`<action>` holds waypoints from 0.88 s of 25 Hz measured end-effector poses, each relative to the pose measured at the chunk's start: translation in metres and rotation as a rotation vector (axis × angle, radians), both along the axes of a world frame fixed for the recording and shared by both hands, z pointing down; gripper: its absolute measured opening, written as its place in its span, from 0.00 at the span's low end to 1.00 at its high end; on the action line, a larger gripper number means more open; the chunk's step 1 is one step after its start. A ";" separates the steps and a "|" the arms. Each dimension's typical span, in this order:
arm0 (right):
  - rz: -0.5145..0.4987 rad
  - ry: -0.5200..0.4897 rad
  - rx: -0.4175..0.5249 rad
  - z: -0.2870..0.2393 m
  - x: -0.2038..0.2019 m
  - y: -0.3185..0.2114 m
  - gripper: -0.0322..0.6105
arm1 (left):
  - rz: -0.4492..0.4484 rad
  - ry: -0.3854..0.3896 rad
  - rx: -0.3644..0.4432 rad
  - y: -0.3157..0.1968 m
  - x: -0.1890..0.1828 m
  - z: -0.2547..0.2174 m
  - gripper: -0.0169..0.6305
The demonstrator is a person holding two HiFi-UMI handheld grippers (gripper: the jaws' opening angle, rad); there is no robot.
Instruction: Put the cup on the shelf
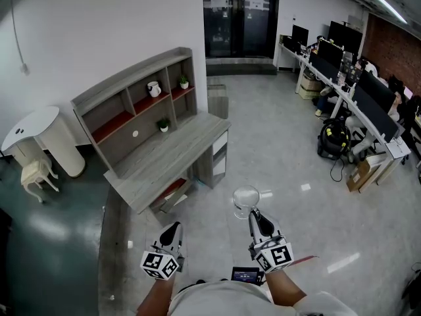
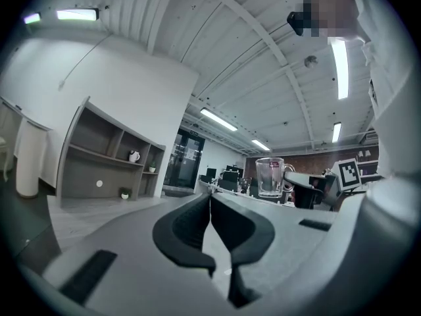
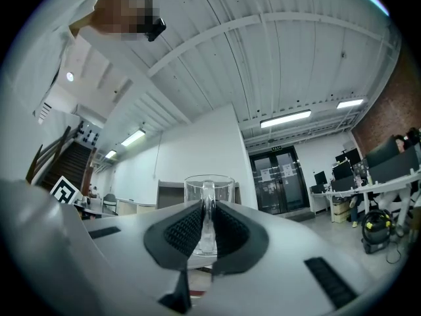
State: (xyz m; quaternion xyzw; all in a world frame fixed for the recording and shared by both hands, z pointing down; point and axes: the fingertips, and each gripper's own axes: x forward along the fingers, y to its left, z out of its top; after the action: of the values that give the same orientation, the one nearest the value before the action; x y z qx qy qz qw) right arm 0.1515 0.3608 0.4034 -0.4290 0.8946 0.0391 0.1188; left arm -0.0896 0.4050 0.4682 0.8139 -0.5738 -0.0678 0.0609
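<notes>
Right gripper (image 1: 254, 216), clamped on the upright cup (image 1: 245, 201) handle, has the shelf (image 1: 135, 78) well apart, ahead-left, along the desk (image 1: 172, 155) back edge.

I find the grey desk (image 1: 172, 157) left of centre. Its shelf (image 1: 135, 101) bears a white jug (image 1: 153, 89) and a potted plant (image 1: 183, 82). A second plant (image 1: 163, 125) stands on the desktop.

Clear glass mug (image 3: 209, 188) had its lower half mostly tucked behind the jaws of the right gripper (image 3: 205, 209); that small white thing (image 1: 153, 89) on the grey wooden shelf unit (image 1: 131, 76) was way too tiny to tell.
</notes>
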 end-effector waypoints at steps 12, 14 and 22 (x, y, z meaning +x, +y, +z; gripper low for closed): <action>-0.008 0.019 0.009 0.003 0.025 -0.008 0.12 | -0.007 -0.015 0.008 -0.011 0.025 -0.004 0.05; -0.010 0.020 0.011 0.003 0.032 -0.009 0.12 | -0.004 -0.021 0.006 -0.013 0.032 -0.004 0.05; -0.012 0.012 0.006 0.009 0.058 -0.014 0.12 | -0.010 -0.038 0.010 -0.014 0.055 -0.004 0.05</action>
State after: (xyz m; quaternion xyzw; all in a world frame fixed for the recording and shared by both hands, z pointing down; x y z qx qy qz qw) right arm 0.2093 0.3470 0.4123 -0.4232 0.8977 0.0434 0.1151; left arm -0.0348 0.3914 0.4644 0.8123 -0.5788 -0.0556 0.0458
